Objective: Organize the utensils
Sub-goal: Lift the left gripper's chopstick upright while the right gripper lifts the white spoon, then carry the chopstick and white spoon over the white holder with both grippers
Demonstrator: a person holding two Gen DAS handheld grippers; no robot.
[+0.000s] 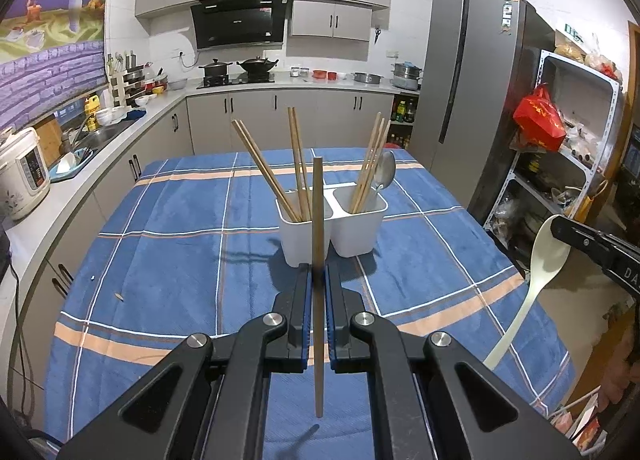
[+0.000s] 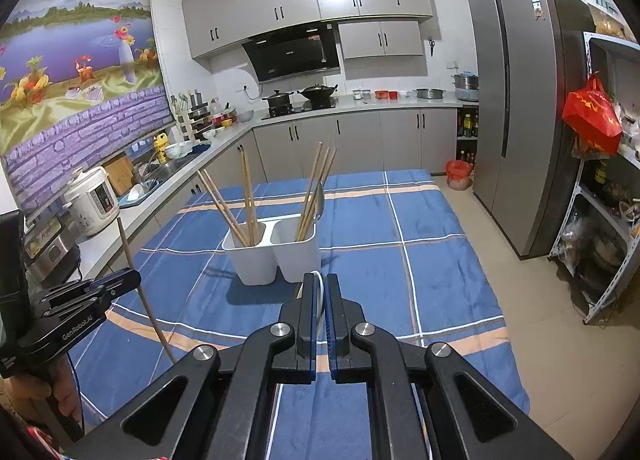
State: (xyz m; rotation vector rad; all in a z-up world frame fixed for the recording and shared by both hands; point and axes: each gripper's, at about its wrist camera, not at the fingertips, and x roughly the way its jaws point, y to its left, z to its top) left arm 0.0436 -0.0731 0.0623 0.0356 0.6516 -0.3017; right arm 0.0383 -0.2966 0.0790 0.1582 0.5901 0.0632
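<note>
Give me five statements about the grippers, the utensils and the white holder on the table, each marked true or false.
1. The left gripper is shut on a single chopstick. True.
2. The right gripper holds a metal spoon. False: it holds a white spoon.
3. The white holder has two compartments. True.
4. Both compartments hold only chopsticks. False: a metal spoon stands in the right one.
5. The holder lies tipped over on the blue checked cloth. False: it stands upright.
</note>
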